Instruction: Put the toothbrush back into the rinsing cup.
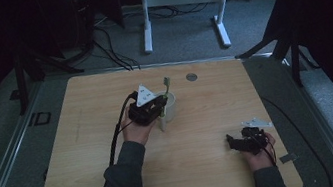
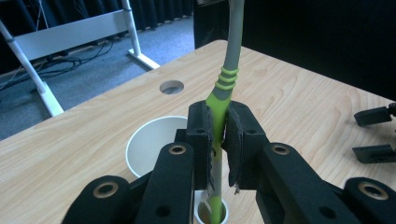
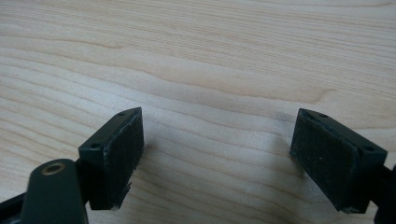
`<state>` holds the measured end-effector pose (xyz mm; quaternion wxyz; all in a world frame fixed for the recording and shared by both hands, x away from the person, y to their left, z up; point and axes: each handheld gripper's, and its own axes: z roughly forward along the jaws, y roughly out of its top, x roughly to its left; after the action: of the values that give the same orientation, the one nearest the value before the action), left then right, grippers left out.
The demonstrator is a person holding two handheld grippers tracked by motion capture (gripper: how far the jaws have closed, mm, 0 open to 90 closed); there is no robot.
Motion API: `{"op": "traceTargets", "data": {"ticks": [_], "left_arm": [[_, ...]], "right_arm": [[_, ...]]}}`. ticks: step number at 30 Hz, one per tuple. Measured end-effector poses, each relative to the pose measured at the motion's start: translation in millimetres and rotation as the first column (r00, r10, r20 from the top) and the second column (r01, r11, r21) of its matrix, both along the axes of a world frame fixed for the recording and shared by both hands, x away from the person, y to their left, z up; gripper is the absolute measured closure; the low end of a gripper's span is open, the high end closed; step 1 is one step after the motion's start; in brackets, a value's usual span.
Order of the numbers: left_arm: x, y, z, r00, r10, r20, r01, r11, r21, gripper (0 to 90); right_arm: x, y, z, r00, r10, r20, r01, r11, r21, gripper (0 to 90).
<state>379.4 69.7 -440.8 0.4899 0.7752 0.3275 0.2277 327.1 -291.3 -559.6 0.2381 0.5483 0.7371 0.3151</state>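
A green and grey toothbrush (image 1: 166, 89) stands upright beside a white cup (image 1: 172, 109) near the middle of the wooden table (image 1: 80, 168). My left gripper (image 1: 156, 107) is shut on its green handle (image 2: 232, 60), just right of the cup (image 2: 149, 140) in the left gripper view. The brush's lower end sits in a small white ring (image 2: 210, 215). My right gripper (image 1: 235, 143) rests low at the table's front right, open, with bare wood between its pads (image 3: 116, 149). It also appears far right in the left gripper view as the right gripper (image 2: 357, 134).
A round cable hole (image 1: 191, 77) lies in the table's far side. Behind the table, a white desk frame (image 1: 180, 0) and loose cables (image 1: 111, 46) lie on the grey floor. Dark stand legs (image 1: 24, 70) flank the table's far corners.
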Motion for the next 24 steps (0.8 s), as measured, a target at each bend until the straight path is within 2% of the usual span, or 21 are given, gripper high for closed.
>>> {"op": "traceTargets", "data": {"ticks": [5,7,8,9,11,12,19,24], "left_arm": [[-1.3,0.1,-4.0,0.9998,0.000,-0.019,0.000,1.0000,0.008,78.1],[-1.9,-0.1,-4.4,0.9997,0.002,-0.023,-0.002,0.9999,0.012,66.0],[-3.9,-1.9,-4.7,0.9994,0.031,-0.013,-0.030,0.9992,0.026,66.0],[-4.8,-2.1,-4.5,0.9991,0.042,-0.010,-0.042,0.9985,0.035,51.7],[-4.9,-0.7,-3.9,0.9991,0.029,-0.032,-0.029,0.9995,0.013,44.2],[-5.4,-0.6,-3.8,0.9991,0.033,-0.026,-0.033,0.9994,0.015,39.3],[-7.1,2.8,-4.6,0.9988,0.043,-0.023,-0.043,0.9990,0.012,31.7],[-10.4,7.9,-5.9,0.9987,0.042,-0.030,-0.042,0.9991,0.001,30.4]], "right_arm": [[0.0,0.0,0.0,1.0000,0.000,0.000,0.000,1.0000,0.001,17.0],[0.0,0.0,0.0,1.0000,0.000,0.000,0.000,1.0000,0.000,17.0],[0.0,0.0,0.0,1.0000,0.000,0.000,0.000,1.0000,0.000,17.0],[0.1,-0.1,0.0,1.0000,0.001,0.001,-0.001,1.0000,0.000,17.0],[0.0,0.0,0.0,1.0000,0.001,0.001,-0.001,1.0000,0.000,17.0],[0.0,0.0,0.0,1.0000,0.001,0.001,-0.001,1.0000,0.000,17.0],[0.0,0.0,0.0,1.0000,0.001,0.000,-0.001,1.0000,0.000,17.0],[0.0,-0.1,0.0,1.0000,0.001,0.000,-0.001,1.0000,-0.001,17.0]]}}
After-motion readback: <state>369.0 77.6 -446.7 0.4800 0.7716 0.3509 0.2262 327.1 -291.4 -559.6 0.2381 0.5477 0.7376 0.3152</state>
